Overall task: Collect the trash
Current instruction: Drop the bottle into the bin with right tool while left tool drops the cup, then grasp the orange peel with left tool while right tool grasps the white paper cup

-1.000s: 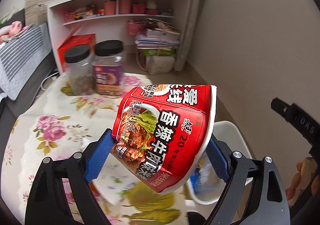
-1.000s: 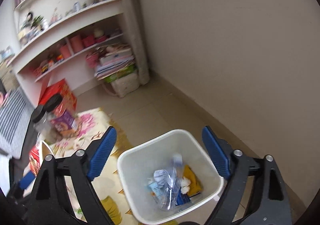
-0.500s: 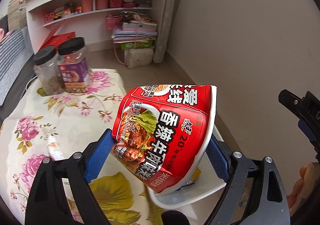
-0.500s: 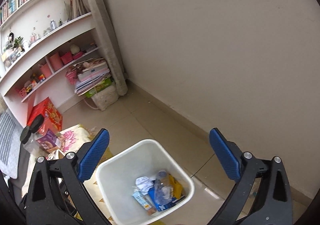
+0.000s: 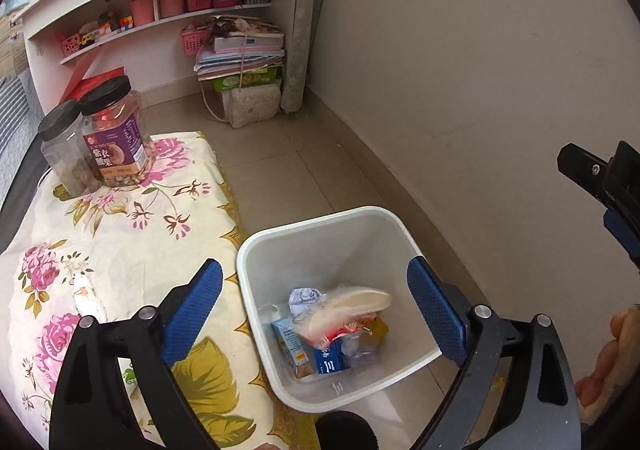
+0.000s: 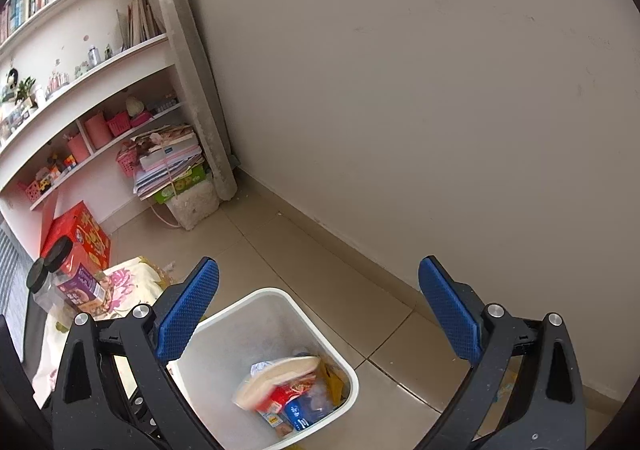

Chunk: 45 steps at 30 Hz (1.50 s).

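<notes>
Left claw [image 5: 314, 314] is spread wide w/ nothing between its blue pads, hanging over the white bin [image 5: 320, 222], which sits on the tiled floor just beside the bench [image 5: 120, 234] edge. The noodle cup [image 5: 348, 308] lies tilted inside the bin, blurred, on top of other trash: a crumpled paper ball [image 5: 305, 297] at its 10 o'clock, a blue carton [image 5: 329, 360] at approx 6 o'clock. Right claw [image 6: 318, 314] is also spread, empty, above the same bin [image 6: 224, 320]; in that view the cup [image 6: 280, 380] shows its pale rim up, red side below. On the floral-cloth bench, two black-lidded jars [image 5: 114, 134] stand touching at 11 o'clock from the bin; a small wrapper [image 5: 86, 296] lies at 9 o'clock, near the left pad.
</notes>
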### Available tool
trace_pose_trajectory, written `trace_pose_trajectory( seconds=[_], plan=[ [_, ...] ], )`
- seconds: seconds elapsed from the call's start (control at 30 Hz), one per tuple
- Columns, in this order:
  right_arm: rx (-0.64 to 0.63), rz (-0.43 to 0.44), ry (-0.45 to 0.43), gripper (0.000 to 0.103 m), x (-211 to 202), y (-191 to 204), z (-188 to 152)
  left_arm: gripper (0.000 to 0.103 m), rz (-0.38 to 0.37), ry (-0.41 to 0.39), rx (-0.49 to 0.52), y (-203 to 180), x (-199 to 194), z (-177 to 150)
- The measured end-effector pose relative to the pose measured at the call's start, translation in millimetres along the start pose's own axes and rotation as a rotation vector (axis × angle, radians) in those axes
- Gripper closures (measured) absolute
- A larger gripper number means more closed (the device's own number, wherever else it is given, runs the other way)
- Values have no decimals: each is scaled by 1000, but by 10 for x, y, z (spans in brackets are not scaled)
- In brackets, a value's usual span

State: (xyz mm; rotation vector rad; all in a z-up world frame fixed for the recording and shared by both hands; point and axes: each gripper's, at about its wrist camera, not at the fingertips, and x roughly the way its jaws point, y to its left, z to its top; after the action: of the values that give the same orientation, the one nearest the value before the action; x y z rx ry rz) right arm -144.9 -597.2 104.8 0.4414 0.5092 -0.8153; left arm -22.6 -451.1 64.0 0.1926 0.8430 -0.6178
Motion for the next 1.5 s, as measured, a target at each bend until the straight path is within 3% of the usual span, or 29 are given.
trace_pose_trajectory(
  seconds=[0.4,0.87,0.97,1.13,1.37,1.5],
  plan=[
    [-165,-24,-2,7,-15,466,-263,12,98,10,-41,461,-128,-152],
    [-399,63,64,7,-44,1288,-827,12,234,60,-135,1318,-256,-514],
    [-433,84,81,7,-58,1442,-919,12,258,104,-122,1496,-244,-606],
    [-488,116,97,7,-80,1681,-1038,12,260,250,-83,1831,-118,-795],
    [-550,162,156,7,-44,1943,-1215,12,210,466,65,2155,140,-1169],
    [-574,171,202,7,34,2070,-1304,12,130,506,122,2201,227,-1269]
  ],
)
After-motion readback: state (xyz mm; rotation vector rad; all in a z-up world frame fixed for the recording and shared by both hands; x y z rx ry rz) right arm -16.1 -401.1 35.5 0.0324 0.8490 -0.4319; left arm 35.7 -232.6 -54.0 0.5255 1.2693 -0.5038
